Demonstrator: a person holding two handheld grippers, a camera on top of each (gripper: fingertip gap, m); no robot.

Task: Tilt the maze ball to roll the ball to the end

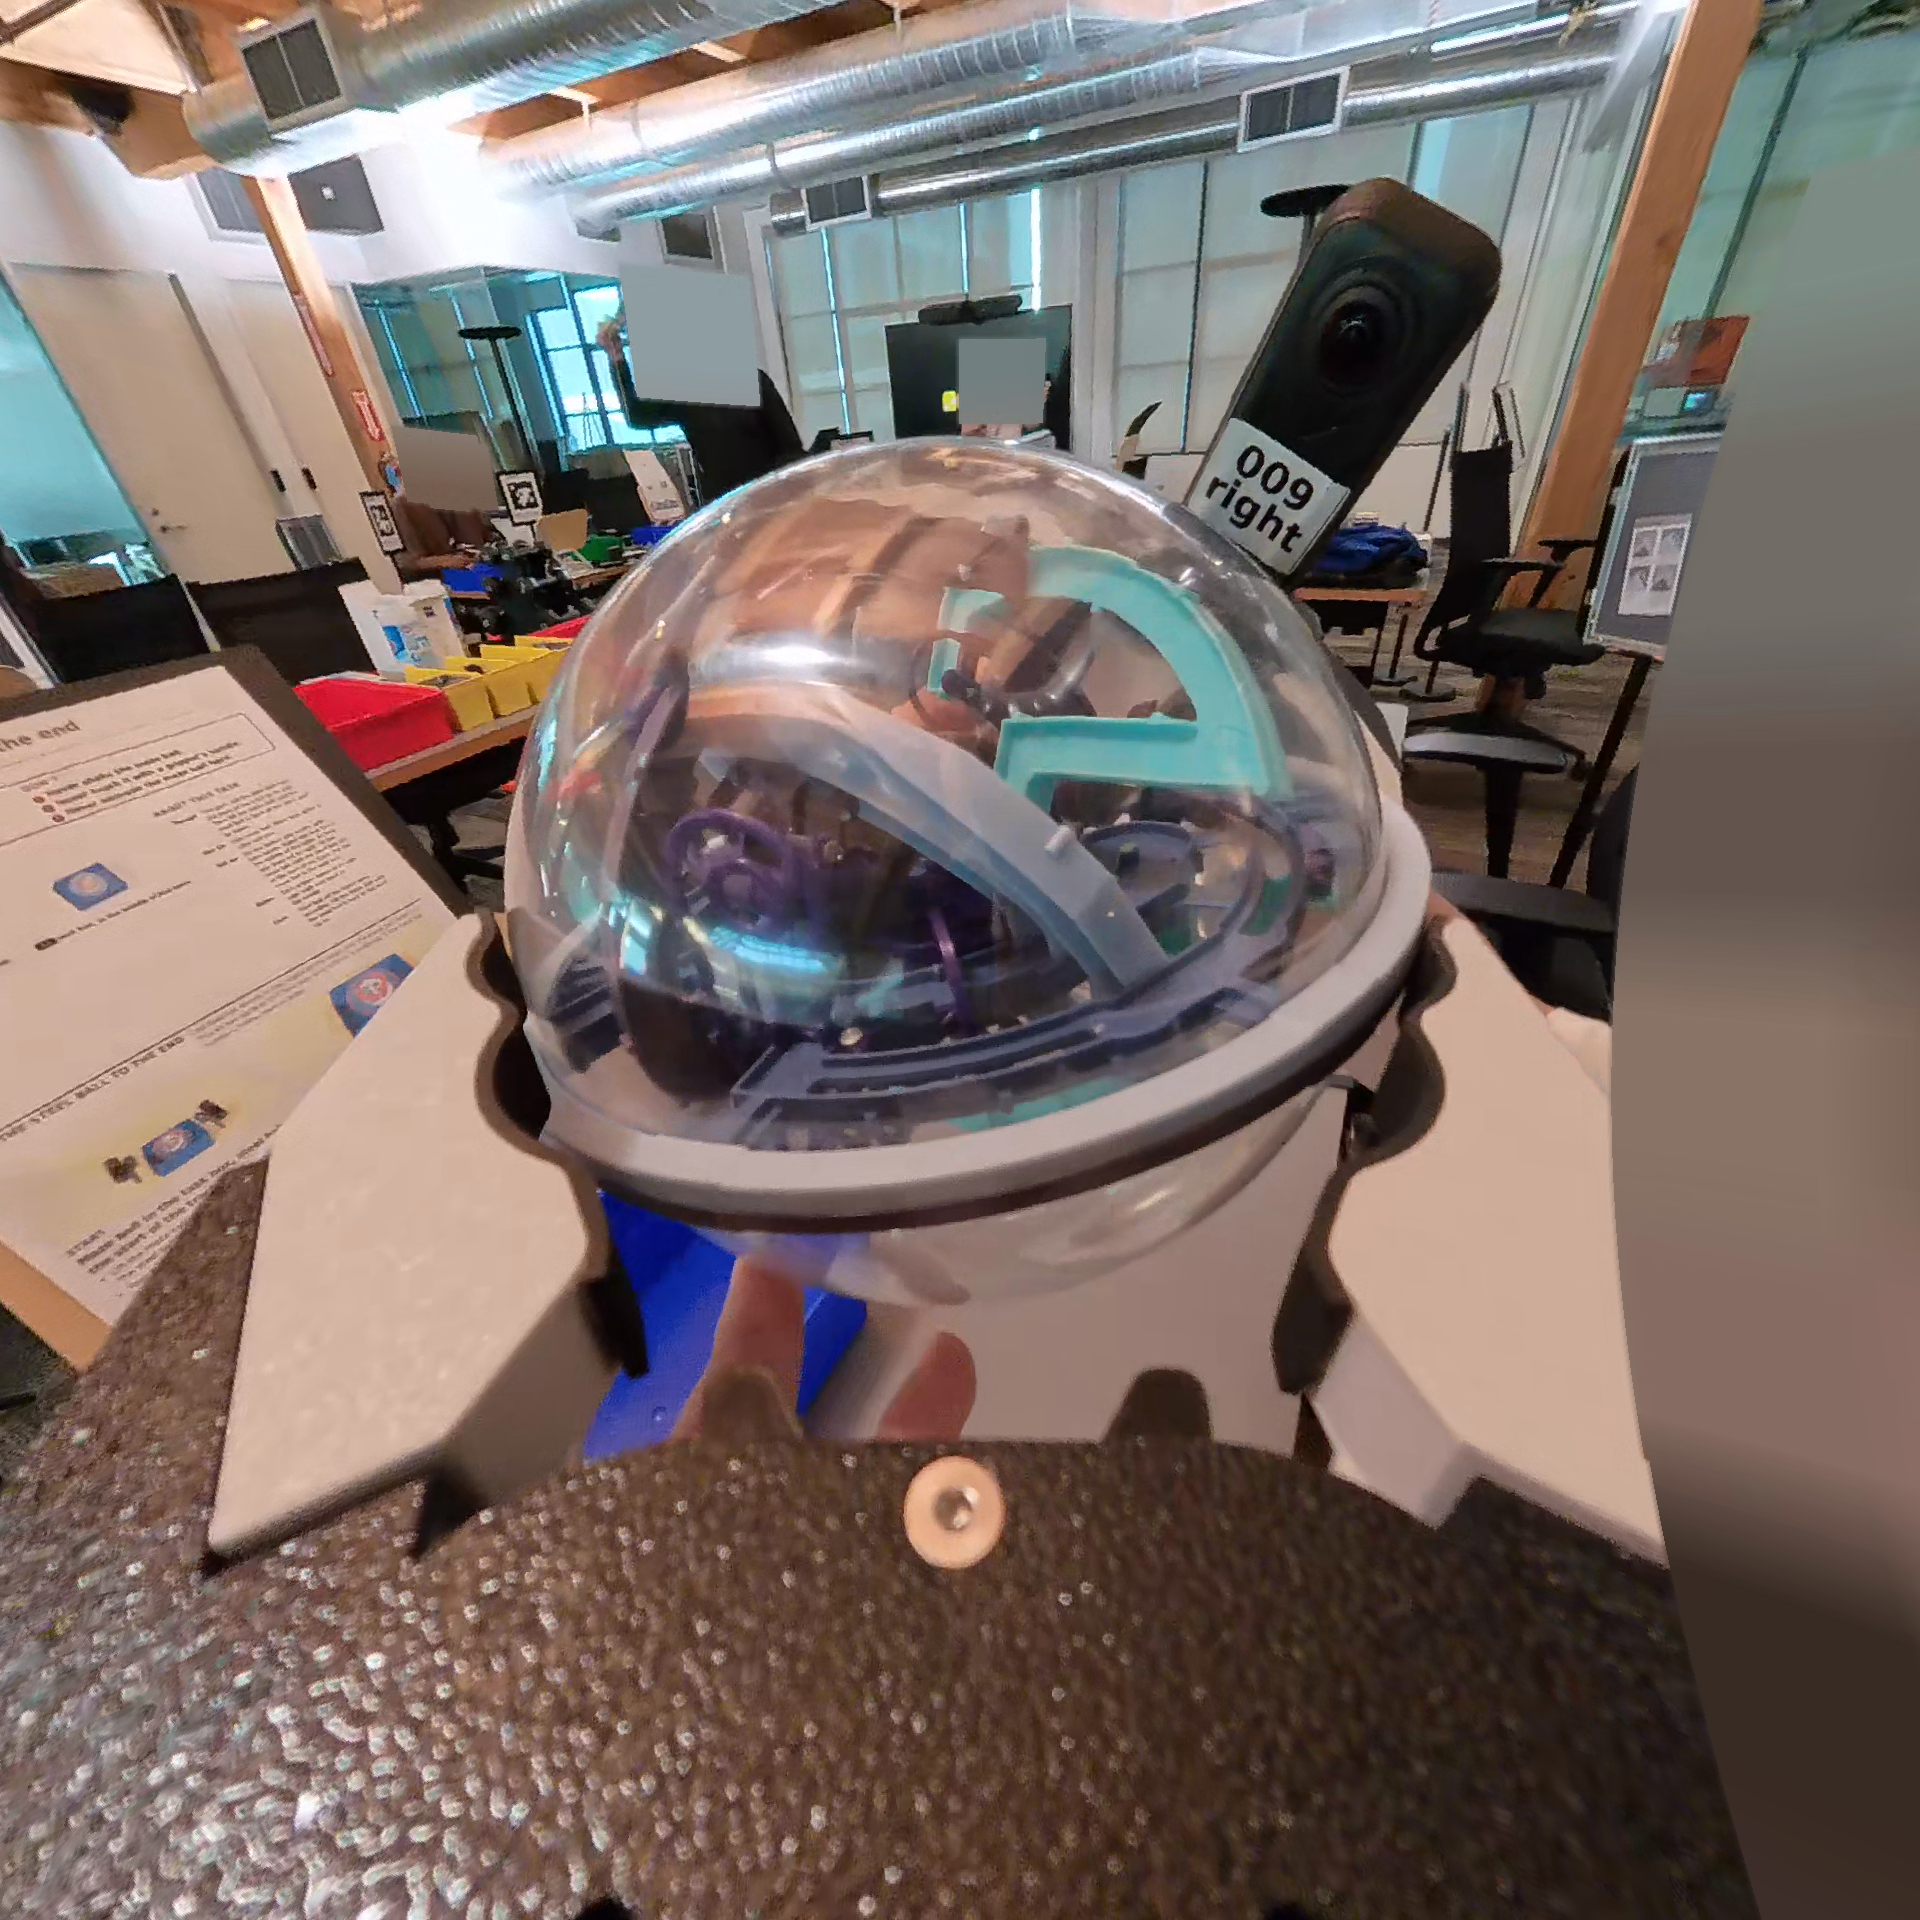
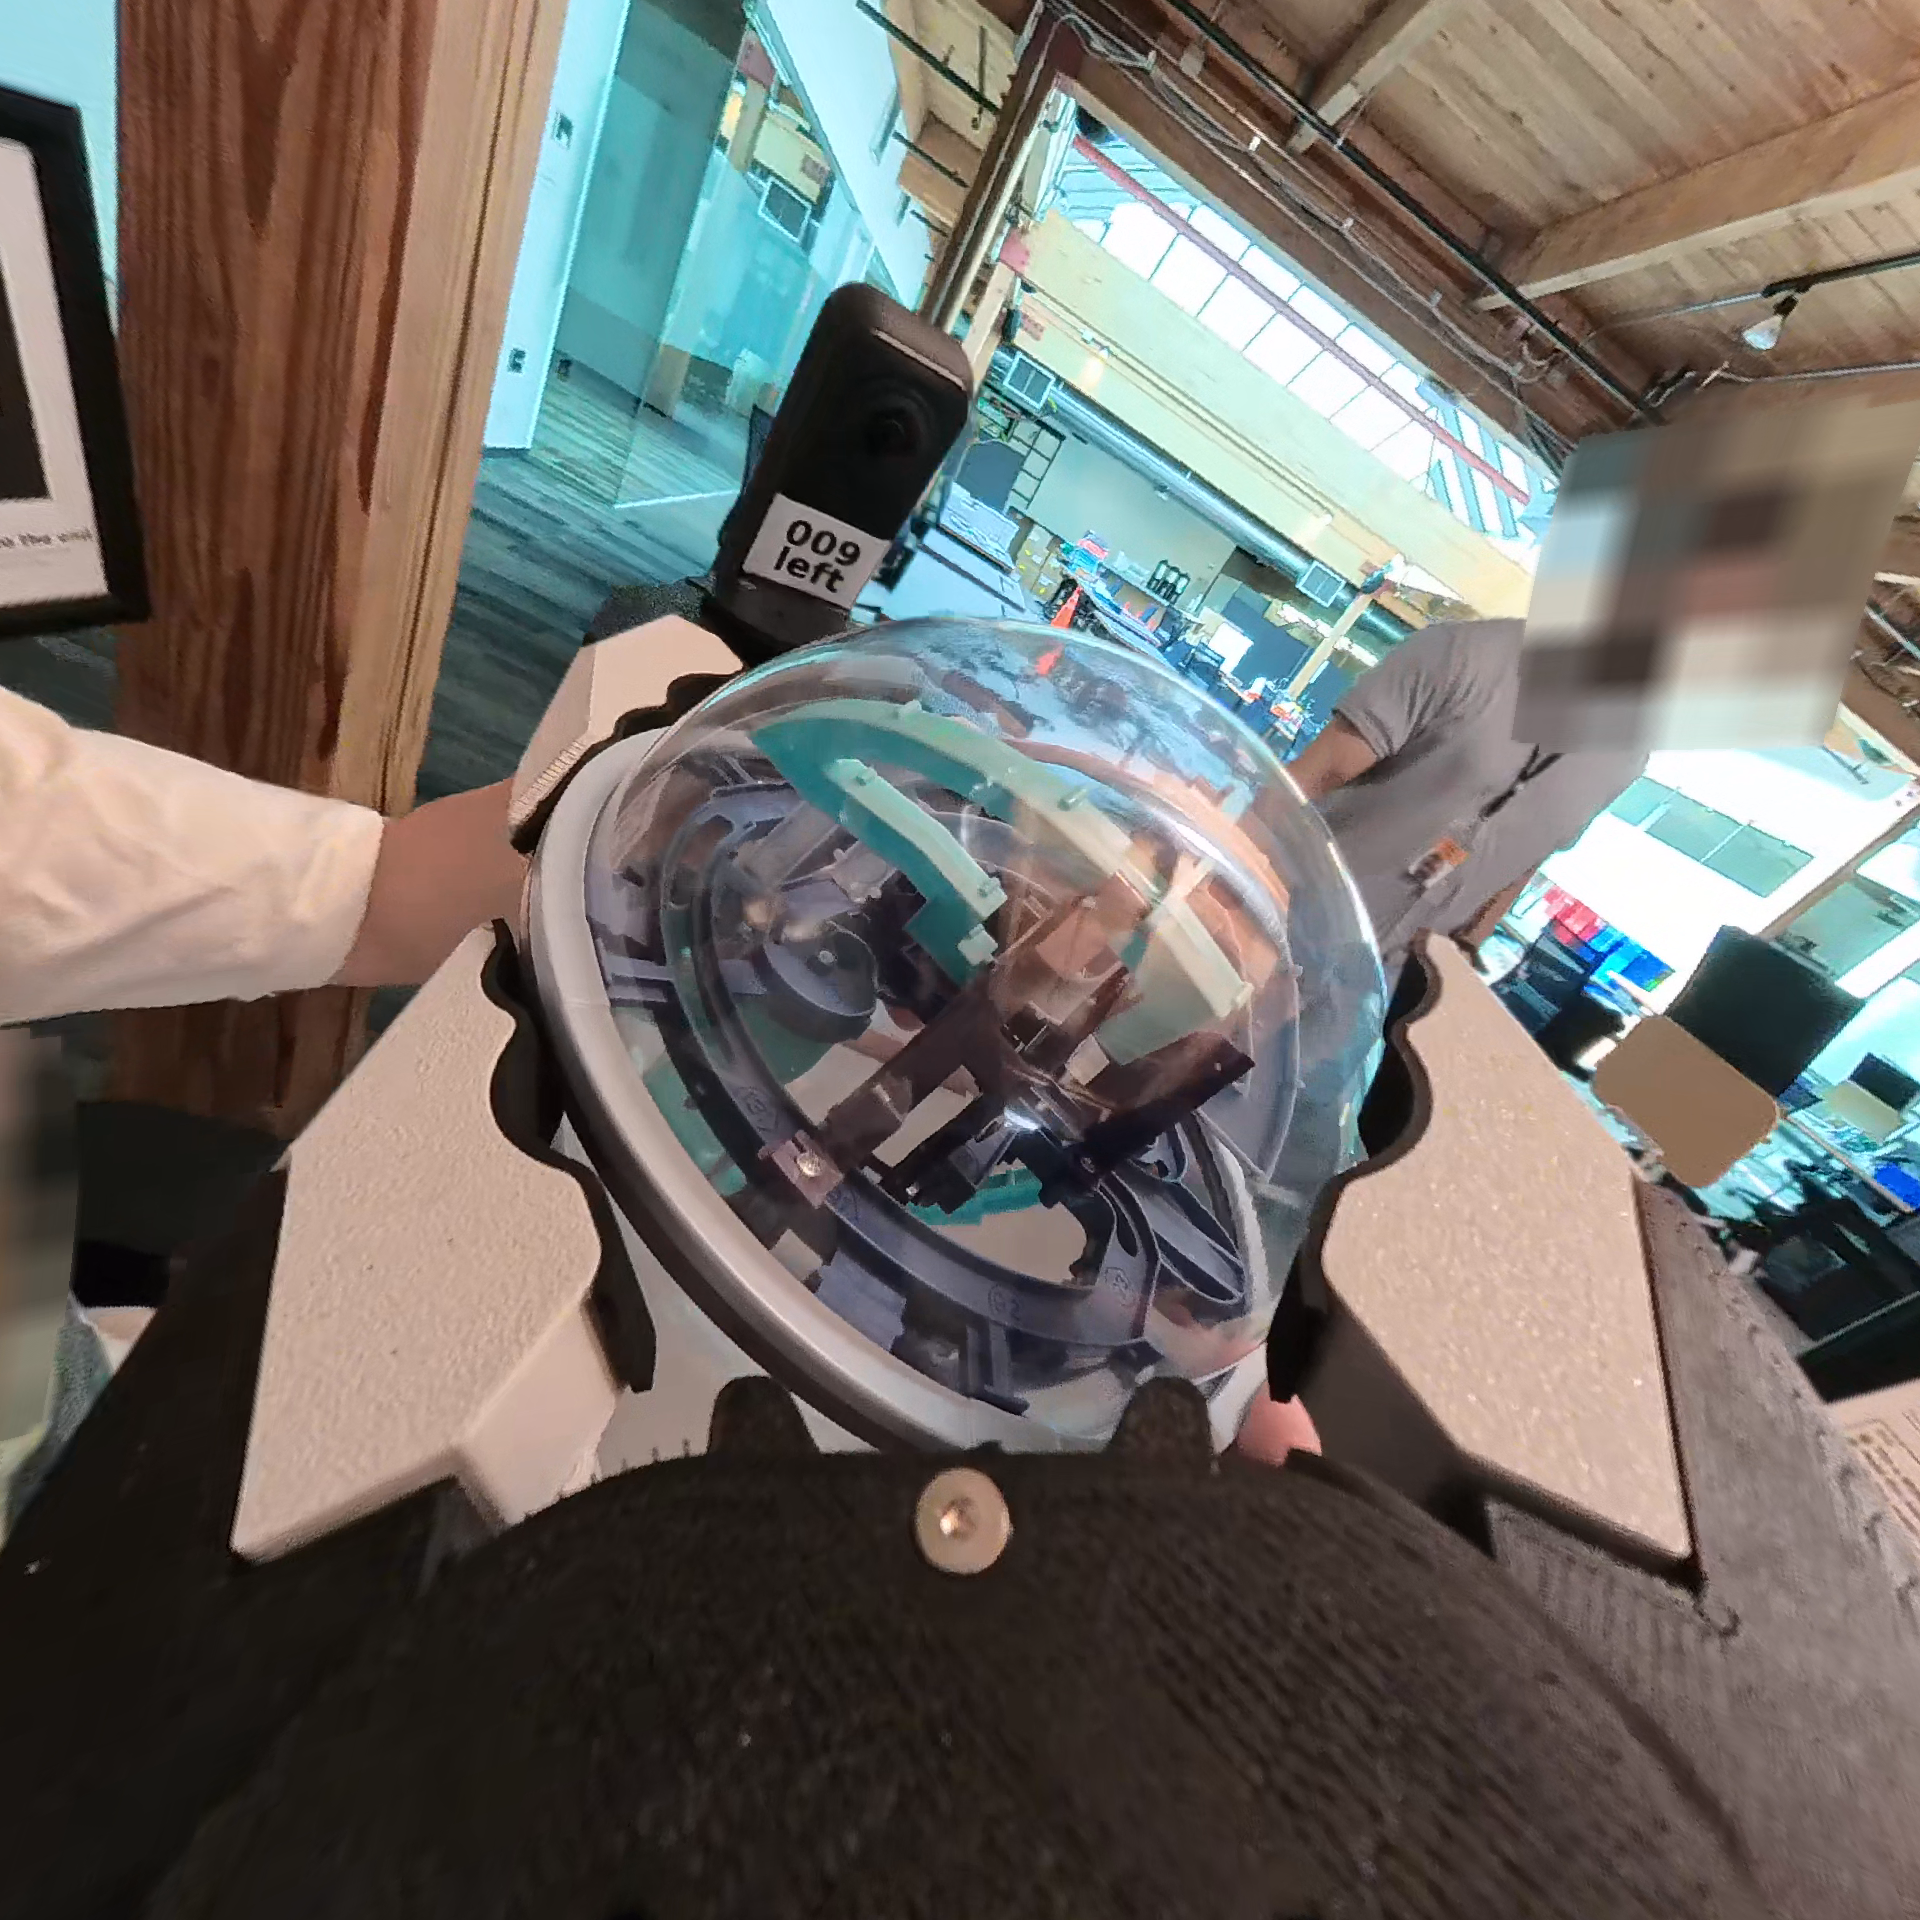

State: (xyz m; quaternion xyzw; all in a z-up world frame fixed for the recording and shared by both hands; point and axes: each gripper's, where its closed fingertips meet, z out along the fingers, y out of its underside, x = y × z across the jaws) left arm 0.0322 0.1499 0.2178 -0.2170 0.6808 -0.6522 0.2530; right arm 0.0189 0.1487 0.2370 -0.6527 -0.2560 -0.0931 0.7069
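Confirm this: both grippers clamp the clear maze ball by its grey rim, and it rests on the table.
Wrong on the last part. Both grippers, left gripper and right gripper, do clamp the maze ball at its grey rim, but the left wrist view shows it held up in the air, not resting on a table.

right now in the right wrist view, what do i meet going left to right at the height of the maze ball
white sleeve → left finger of the right tongs → maze ball → right finger → dark chair

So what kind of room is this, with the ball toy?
Probably a big open workshop or lab office. You can see silver air ducts on a wooden ceiling, red and yellow parts bins on a table, and black office chairs.
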